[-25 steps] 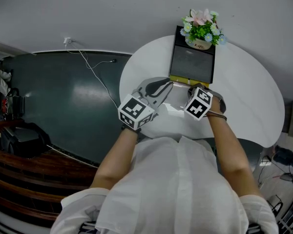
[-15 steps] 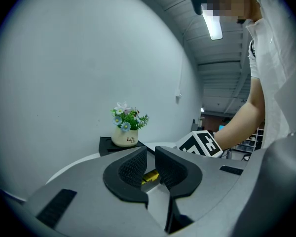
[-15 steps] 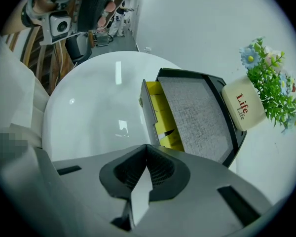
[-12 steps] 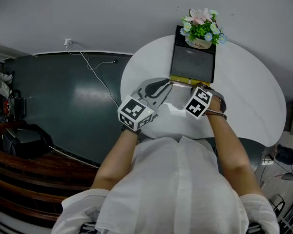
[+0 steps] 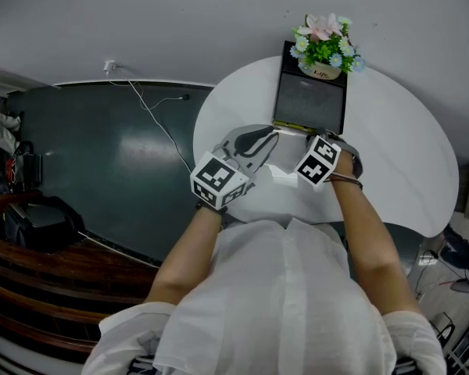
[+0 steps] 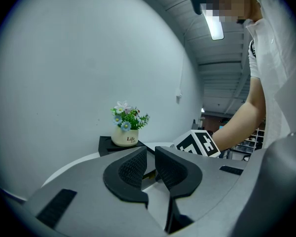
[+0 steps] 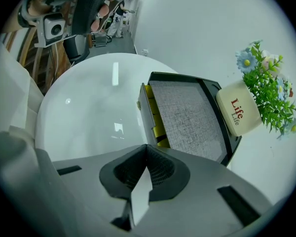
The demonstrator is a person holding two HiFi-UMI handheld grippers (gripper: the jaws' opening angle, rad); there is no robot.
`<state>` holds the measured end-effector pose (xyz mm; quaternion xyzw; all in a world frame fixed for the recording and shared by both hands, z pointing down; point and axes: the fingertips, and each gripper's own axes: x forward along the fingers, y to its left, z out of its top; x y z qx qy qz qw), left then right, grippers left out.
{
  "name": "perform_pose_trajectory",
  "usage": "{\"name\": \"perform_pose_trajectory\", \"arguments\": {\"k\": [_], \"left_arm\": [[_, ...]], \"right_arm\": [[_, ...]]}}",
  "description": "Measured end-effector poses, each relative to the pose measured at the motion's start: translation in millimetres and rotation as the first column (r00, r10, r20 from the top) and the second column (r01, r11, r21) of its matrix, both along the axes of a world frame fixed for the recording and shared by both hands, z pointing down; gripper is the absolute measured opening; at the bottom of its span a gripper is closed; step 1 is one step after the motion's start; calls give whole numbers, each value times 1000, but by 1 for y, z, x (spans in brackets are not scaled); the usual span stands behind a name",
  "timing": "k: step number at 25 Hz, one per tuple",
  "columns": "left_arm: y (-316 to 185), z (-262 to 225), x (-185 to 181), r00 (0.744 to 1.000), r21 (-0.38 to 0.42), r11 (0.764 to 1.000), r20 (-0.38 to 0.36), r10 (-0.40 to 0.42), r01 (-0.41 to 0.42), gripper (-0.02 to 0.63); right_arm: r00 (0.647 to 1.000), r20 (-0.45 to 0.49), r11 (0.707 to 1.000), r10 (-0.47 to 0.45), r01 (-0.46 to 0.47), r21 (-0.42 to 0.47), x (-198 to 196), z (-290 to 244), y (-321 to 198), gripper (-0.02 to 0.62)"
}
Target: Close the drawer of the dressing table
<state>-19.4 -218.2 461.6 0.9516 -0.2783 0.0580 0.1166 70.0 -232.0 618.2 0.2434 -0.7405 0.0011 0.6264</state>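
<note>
One drawer (image 7: pixel 148 113) sits ajar; left tool (image 6: pixel 151 158) barely parted, right tool (image 7: pixel 147 153) closed, both empty.

Plain white wall (image 5: pixel 141 22) ahead of me. Round white desk (image 5: pixel 406 155) set against it, glossy, catching spots of light. Floor (image 5: pixel 86 170) dark green with a sheen. White cable (image 5: pixel 152 119) trails across it from a wall socket (image 5: pixel 108 66). Dark wooden furniture (image 5: pixel 39 264) to my left. Overhead, a strip light (image 6: pixel 216 27) on a ribbed grey ceiling (image 6: pixel 222 68).
</note>
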Motion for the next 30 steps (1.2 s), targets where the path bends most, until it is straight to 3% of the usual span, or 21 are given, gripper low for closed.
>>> {"name": "perform_pose_trajectory", "arguments": {"k": [14, 21, 25, 30], "left_arm": [[-8, -2, -1, 1000, 5, 1000, 4, -3, 3, 49], [-12, -7, -10, 1000, 16, 1000, 9, -23, 23, 49], [-17, -11, -17, 999, 23, 999, 9, -41, 41, 49], [-24, -19, -29, 997, 40, 997, 7, -71, 71, 49]], "right_arm": [[1000, 15, 1000, 16, -16, 2, 3, 6, -6, 9], [989, 124, 997, 78, -78, -5, 3, -10, 1, 9], [957, 239, 986, 162, -168, 4, 4, -28, 4, 9], [870, 413, 948, 270, -316, 45, 14, -58, 3, 9]]}}
